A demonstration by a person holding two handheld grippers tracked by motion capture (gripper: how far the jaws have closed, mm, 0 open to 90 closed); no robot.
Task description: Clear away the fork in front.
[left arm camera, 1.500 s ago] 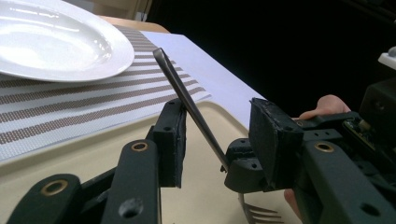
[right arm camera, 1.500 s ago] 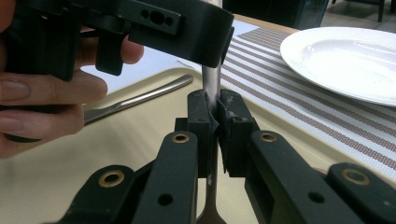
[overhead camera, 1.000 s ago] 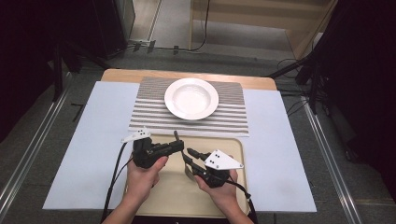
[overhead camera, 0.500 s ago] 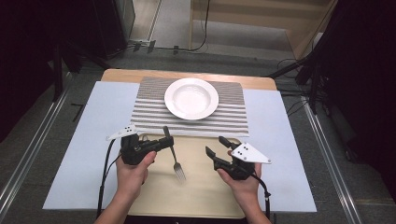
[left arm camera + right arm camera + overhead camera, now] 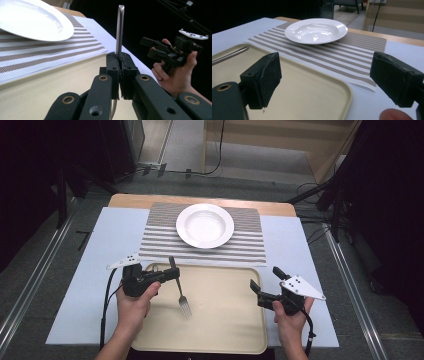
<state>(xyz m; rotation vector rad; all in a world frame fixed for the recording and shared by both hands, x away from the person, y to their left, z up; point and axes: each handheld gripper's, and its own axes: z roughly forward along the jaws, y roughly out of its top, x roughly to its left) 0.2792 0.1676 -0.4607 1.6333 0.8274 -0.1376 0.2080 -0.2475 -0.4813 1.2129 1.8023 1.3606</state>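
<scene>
Left gripper (image 5: 172, 274): fingers clenched on fork (image 5: 181, 290) over the cream tray (image 5: 225, 330). Right gripper (image 5: 266, 284): fingers released, now moved out to tray's 3 o'clock edge. White plate (image 5: 205, 225) at 12 o'clock, unlabelled.

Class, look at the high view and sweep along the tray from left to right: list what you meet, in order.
Left claw → fork, clamped in it over the tray → right claw, open at the tray's right edge.
</scene>
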